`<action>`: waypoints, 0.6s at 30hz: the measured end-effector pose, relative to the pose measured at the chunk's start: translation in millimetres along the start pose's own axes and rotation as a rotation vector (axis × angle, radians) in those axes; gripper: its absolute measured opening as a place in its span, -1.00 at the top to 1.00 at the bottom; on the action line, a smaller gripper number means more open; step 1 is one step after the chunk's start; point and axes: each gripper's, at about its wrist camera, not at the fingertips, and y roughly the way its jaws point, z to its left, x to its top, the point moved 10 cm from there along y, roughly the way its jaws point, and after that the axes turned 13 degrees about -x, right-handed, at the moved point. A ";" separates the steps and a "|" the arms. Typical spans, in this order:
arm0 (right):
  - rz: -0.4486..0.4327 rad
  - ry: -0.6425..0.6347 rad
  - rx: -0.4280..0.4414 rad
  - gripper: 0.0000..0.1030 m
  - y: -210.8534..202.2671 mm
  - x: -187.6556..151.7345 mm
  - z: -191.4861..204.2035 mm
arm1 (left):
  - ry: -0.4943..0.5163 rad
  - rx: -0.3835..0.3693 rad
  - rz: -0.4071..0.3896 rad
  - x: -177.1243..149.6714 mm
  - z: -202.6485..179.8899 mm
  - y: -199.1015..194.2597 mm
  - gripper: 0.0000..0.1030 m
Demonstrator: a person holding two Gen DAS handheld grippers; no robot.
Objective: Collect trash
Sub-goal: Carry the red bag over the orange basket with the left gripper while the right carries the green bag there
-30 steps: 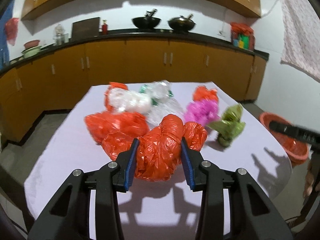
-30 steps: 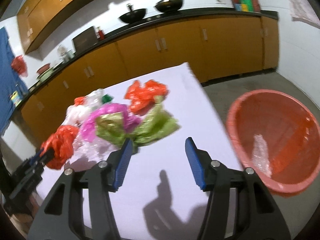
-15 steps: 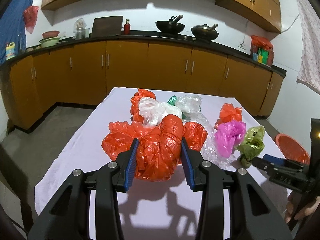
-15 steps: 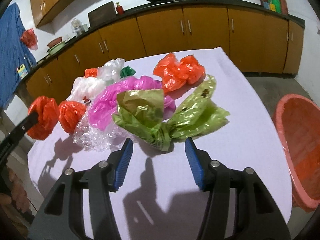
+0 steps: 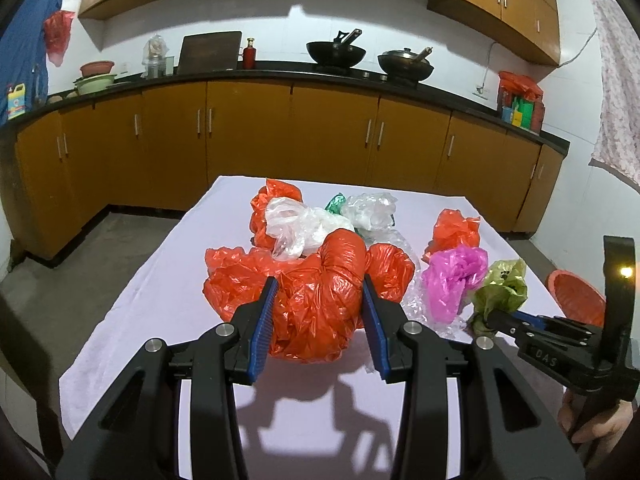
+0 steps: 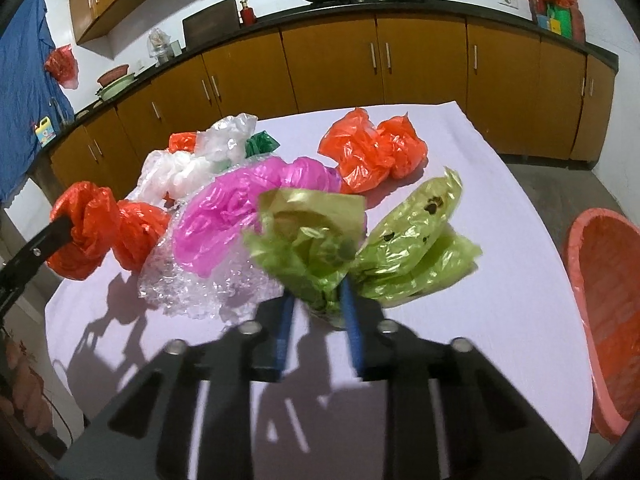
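Table (image 6: pixel 500 208) under pale cloth, strewn with crumpled bags: orange (image 6: pixel 372 152), pink (image 6: pixel 240 216), white (image 6: pixel 176 168), clear film (image 6: pixel 200 284), dark green scrap (image 6: pixel 262 144) behind.

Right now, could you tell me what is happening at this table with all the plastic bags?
A person is clearing crumpled plastic bags off the table with a hand-held claw in each hand. The left claw is clamped on an orange bag. The right claw has just been closing and now pinches the green bag at its bunched end. The pink bag, clear wrap and other orange bags lie loose on the table. The orange basin sits beside the table on the right.
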 end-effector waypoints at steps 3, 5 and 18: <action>-0.019 0.007 0.001 0.80 -5.7 1.4 -4.0 | 0.004 -0.003 -0.007 2.7 -2.1 -0.3 0.19; -0.031 0.019 0.001 0.82 -10.5 2.5 -9.3 | 0.006 -0.008 -0.011 4.6 -4.1 -0.8 0.19; -0.120 0.097 -0.039 0.83 -57.0 13.0 -62.2 | 0.040 -0.090 -0.010 8.1 -47.2 3.4 0.19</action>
